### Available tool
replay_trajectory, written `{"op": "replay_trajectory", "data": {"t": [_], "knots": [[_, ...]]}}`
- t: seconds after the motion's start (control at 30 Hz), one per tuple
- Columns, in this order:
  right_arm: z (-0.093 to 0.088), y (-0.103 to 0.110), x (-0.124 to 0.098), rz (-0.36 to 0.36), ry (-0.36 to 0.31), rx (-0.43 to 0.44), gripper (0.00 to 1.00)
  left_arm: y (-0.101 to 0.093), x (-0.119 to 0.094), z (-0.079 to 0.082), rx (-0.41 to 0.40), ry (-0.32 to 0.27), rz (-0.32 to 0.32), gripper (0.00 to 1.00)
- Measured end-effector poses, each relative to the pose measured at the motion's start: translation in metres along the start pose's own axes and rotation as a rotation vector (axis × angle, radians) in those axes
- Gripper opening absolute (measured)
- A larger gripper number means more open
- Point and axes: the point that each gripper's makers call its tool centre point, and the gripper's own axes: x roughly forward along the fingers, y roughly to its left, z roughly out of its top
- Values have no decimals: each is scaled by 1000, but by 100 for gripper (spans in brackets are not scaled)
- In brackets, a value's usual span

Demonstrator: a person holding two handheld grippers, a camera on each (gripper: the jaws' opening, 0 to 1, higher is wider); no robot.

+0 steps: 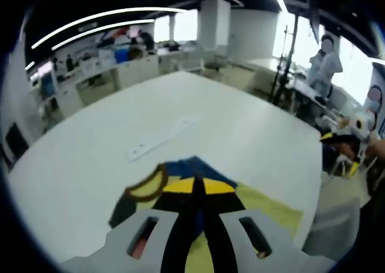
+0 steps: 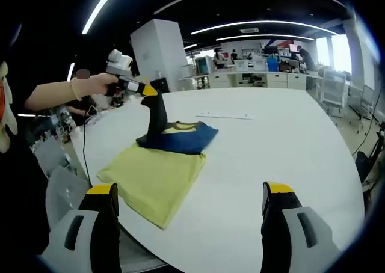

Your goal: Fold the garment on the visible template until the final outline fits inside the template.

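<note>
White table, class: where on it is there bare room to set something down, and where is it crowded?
Bare patches: the wide stretch of white table right of the yellow-and-navy garment, and the far side beyond the white strip. Crowded: the near-left edge, where the garment lies and the left claw is shut on its navy part.

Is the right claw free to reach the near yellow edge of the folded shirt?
Probably yes: the right claw is open, holding nothing, and bare white table lies between it and the yellow and navy folded shirt.
</note>
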Motion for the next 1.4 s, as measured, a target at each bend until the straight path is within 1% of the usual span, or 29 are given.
{"op": "replay_trajectory", "data": {"t": [0.07,0.3,0.53,0.8,0.97,1.13,1.4], "knots": [[-1,-3,-1,-5,1,2,100,-2,8,-5,-3,17,-7,0],[-4,-8,-4,-11,5,11,100,-7,28,-18,-19,56,-11,0],[-8,-12,-5,-13,10,20,100,-14,42,-28,-24,94,-20,0],[-15,-19,-8,-18,15,28,100,-25,61,-42,-59,141,-27,0],[-19,-24,-9,-18,16,39,100,-35,73,-46,-81,159,-33,0],[-23,-32,-7,-11,21,42,100,-49,86,-48,-82,179,-38,0],[-26,-43,-8,0,32,41,100,-61,106,-57,-99,211,-27,0]]}}
